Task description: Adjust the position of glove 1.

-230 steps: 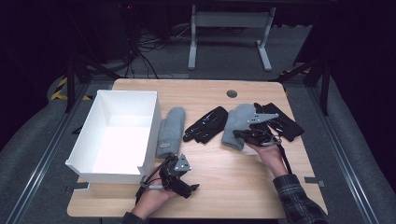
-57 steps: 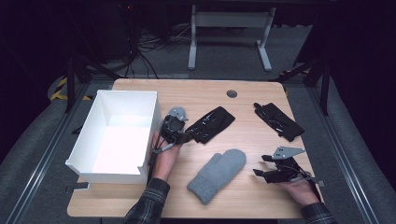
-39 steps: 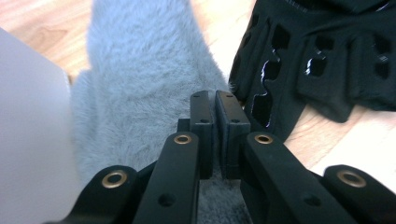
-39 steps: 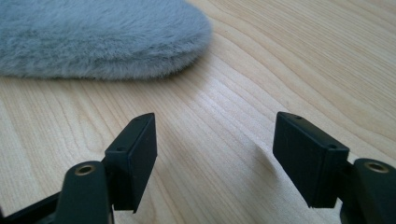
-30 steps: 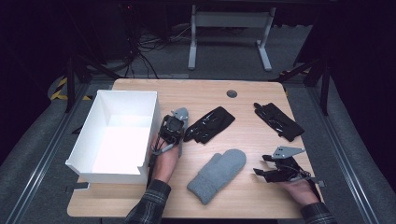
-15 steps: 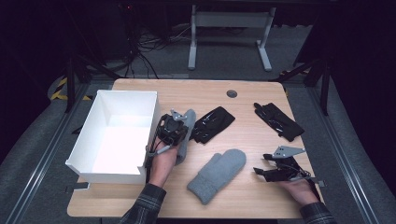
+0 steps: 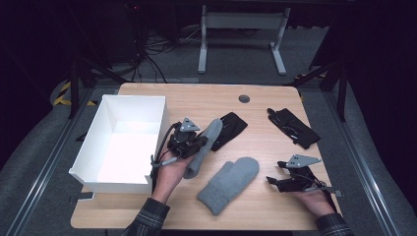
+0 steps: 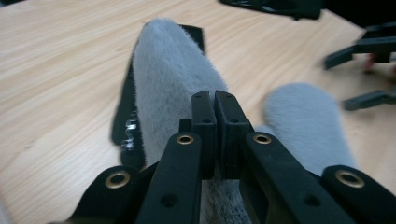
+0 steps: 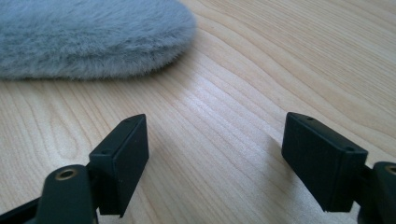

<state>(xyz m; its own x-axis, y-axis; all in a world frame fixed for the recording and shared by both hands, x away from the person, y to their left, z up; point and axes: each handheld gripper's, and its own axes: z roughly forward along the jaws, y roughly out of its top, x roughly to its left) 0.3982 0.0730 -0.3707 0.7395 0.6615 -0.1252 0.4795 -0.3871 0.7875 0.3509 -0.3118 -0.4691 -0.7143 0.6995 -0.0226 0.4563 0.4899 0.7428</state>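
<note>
My left gripper (image 7: 198, 144) is shut on a grey fleece mitten (image 7: 211, 130) and holds it off the table beside the white box; in the left gripper view the mitten (image 8: 173, 84) runs away from the closed jaws. A black glove (image 8: 125, 116) lies under it. The second grey mitten (image 7: 229, 183) lies flat near the front middle. My right gripper (image 7: 274, 172) rests low at the front right, open; its jaws have just been opening, with bare wood between them (image 9: 215, 154). That mitten's edge (image 9: 93, 37) lies just ahead of it.
A white open box (image 7: 88, 147) stands at the left of the table. One black glove (image 7: 230, 129) lies mid-table, another (image 7: 293, 127) at the back right. A dark round hole (image 7: 244, 99) sits near the far edge. The person's forearms enter from the front.
My left hand has lifted the grey mitten up off the black glove and drawn it toward the front. The right gripper's jaws stand slightly wider; that hand has stayed put.
</note>
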